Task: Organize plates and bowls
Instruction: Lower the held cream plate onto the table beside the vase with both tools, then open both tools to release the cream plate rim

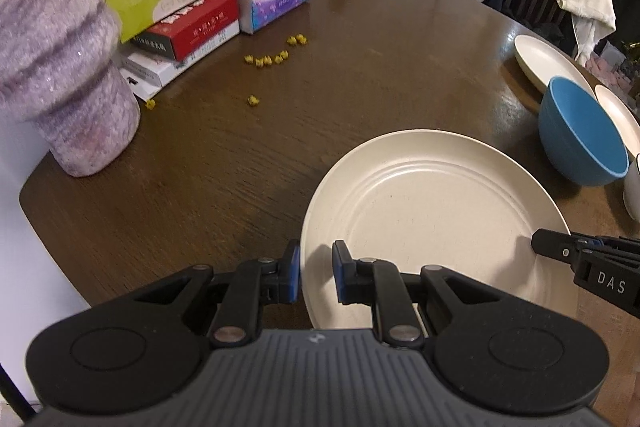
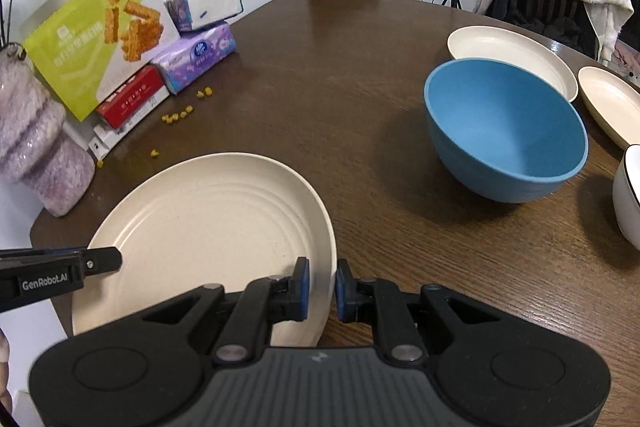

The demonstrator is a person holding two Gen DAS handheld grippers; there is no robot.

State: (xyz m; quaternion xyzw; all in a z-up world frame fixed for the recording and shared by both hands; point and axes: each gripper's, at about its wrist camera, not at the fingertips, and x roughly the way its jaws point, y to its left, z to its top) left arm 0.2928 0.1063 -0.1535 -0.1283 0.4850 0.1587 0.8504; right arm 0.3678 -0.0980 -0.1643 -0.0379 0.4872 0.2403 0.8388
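A large round cream plate with ringed ridges [image 2: 208,227] lies on the dark brown wooden table [image 2: 340,67], well left of the deep blue bowl [image 2: 508,131]. The right gripper [image 2: 322,289] straddles the plate's right rim, and the left gripper [image 1: 316,273] its left rim; both sets of jaws stand slightly apart, seemingly not yet pinching. Two smaller cream plates [image 2: 512,55] lie beyond the bowl.
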